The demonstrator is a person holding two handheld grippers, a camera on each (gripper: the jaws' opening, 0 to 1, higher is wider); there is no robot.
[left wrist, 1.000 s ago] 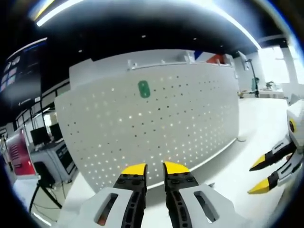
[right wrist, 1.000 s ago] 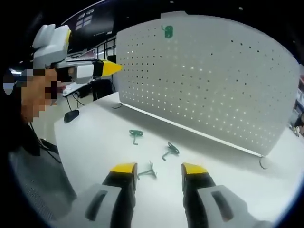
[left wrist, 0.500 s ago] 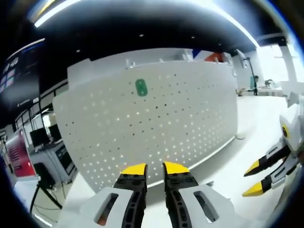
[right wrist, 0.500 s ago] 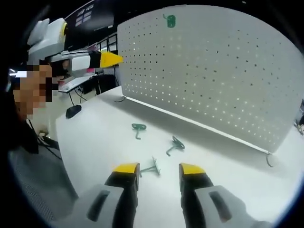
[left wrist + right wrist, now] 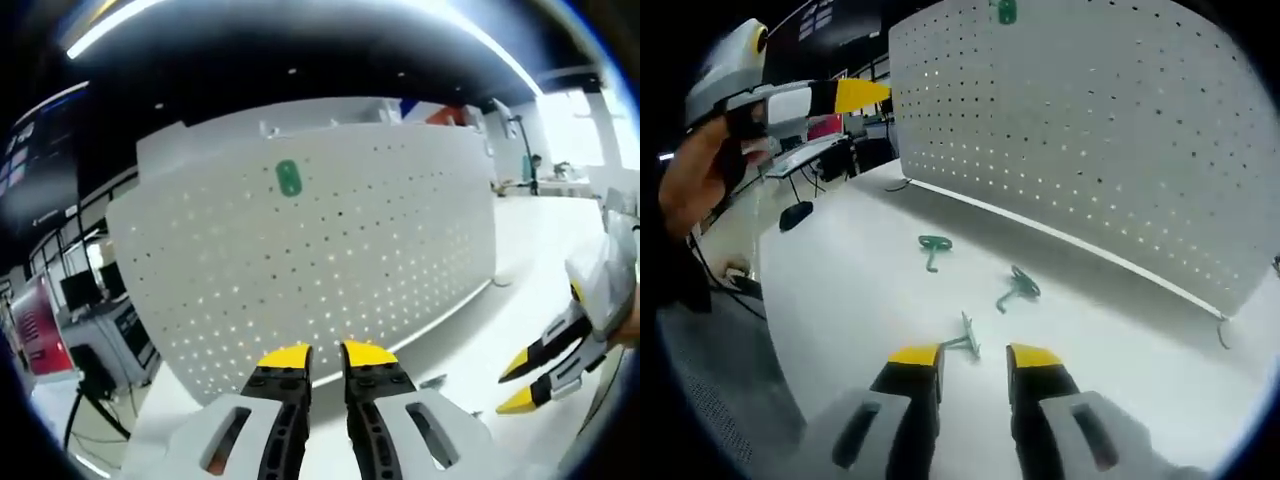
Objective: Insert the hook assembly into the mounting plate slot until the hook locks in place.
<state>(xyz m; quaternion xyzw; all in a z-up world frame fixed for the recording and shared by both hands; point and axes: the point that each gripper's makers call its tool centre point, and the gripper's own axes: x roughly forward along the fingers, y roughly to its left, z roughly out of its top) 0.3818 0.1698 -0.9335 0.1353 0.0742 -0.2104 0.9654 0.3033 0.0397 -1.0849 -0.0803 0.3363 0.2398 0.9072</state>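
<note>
Three hooks (image 5: 965, 340) lie loose on the bench (image 5: 840, 290) — light, stiff wire, best pinched at the shank — right gripper (image 5: 975, 358) jaws slightly spread, empty.

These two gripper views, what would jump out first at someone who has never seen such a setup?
A big white perforated metal panel stands upright on the white table, with one green hook plate already mounted near its top. Three loose green wire hooks lie on the table in front of it. The right gripper, with yellow-tipped black jaws, is open just before the nearest one.
</note>
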